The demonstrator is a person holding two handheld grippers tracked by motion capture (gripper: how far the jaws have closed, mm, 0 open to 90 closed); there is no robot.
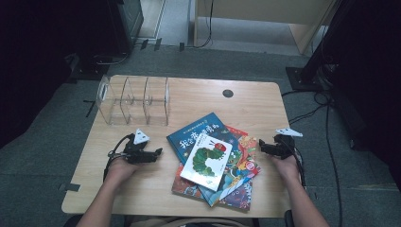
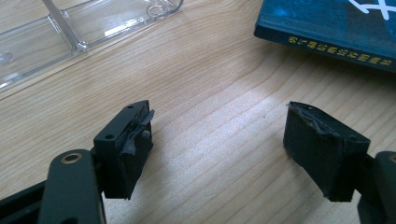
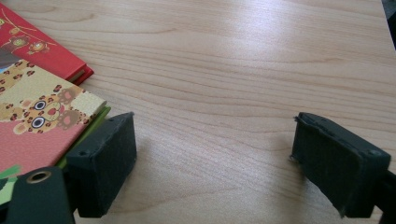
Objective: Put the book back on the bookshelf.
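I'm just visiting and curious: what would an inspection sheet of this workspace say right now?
Surface: wooden table, bare grain between the jaws.
Job's things: stack of picture books, caterpillar book on top; clear divided rack at the back left.
Clutter: nothing seen.
Grippers: left gripper and right gripper open, either side of the books, holding nothing.
Cables: black leads on the floor, one trailing from the left gripper.
Surroundings: grey carpet, dark equipment.
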